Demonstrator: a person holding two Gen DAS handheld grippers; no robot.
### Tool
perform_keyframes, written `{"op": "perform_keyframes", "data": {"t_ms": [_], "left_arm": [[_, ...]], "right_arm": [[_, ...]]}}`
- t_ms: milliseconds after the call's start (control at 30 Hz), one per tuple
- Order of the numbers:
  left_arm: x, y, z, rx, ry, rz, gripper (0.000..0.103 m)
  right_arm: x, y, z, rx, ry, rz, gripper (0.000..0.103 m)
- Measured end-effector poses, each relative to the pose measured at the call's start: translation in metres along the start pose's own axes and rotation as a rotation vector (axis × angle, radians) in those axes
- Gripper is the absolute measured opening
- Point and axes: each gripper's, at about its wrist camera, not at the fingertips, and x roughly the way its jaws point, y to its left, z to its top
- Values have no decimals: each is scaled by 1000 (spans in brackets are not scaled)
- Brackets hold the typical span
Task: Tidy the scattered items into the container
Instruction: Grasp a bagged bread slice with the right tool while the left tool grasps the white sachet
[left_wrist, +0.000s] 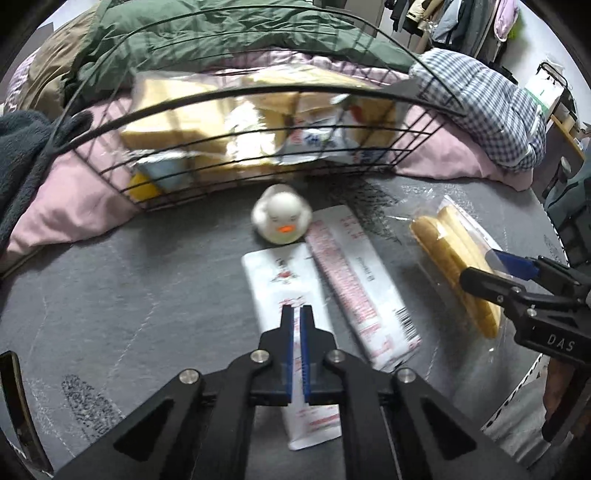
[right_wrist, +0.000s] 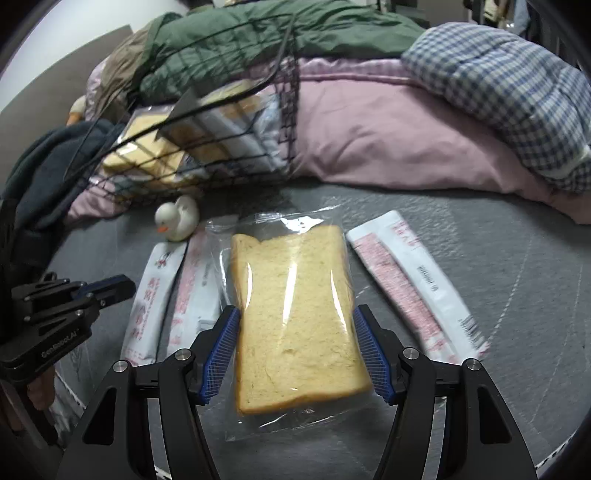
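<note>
My left hand-held gripper (left_wrist: 296, 314) pressed together over a white sachet (left_wrist: 286, 295) — empty, right hand-held gripper (right_wrist: 295, 321) pinching the bagged bread slice (right_wrist: 295, 314), wire basket's (left_wrist: 240, 96) contents blurred.

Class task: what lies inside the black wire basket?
Inside the black wire basket: bagged bread slices, white printed packets and something yellow at the bottom. Anything beneath them is covered.

Grey marbled desk (right_wrist: 480, 258) carries wrapped bread slice (right_wrist: 295, 314) at centre. Beside bread: two sachets (right_wrist: 173, 291) on duck side, one sachet (right_wrist: 417, 288) opposite. White duck (right_wrist: 177, 218) beyond bread, just before wire basket (right_wrist: 207, 147).
</note>
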Motion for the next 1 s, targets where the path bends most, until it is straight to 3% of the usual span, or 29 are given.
{"op": "perform_keyframes", "data": {"t_ms": [67, 100, 133, 167, 267, 333, 367, 433, 533, 600, 633, 667, 833, 1000], "left_arm": [[3, 3, -2, -13, -2, 9, 7], [4, 4, -3, -24, -2, 9, 21], [5, 3, -3, -33, -3, 2, 52], [5, 1, -3, -38, -8, -13, 77], [8, -8, -3, -23, -13, -76, 83], [22, -15, -5, -6, 32, -15, 87], [30, -14, -7, -24, 59, 14, 103], [38, -1, -8, -112, 62, -23, 103], [39, -2, -4, -101, 83, -13, 102], [37, 0, -5, -86, 80, 16, 86], [35, -2, -6, -56, 75, 82, 62], [32, -3, -6, -28, 66, 110, 46], [30, 3, -6, -18, 68, 65, 44], [18, 11, -7, -14, 48, 94, 44]], "right_arm": [[4, 3, -1, 0, 9, -4, 63], [6, 4, -1, 1, 13, -9, 63], [9, 4, 0, 1, 15, -14, 63], [10, 4, 0, 2, 17, -19, 63], [14, 1, -2, 14, 19, -35, 64], [15, -1, -2, 25, 20, -33, 65], [15, -2, -2, 26, 19, -32, 66], [16, -2, -1, 22, 21, -36, 66], [23, -3, -2, 24, 51, -41, 72], [25, -4, -3, 21, 51, -40, 73], [25, -4, -2, 21, 52, -38, 73], [25, -4, -2, 22, 53, -36, 74], [28, 3, -3, -7, 67, -50, 71], [16, 7, 4, -23, 28, -48, 61]]}}
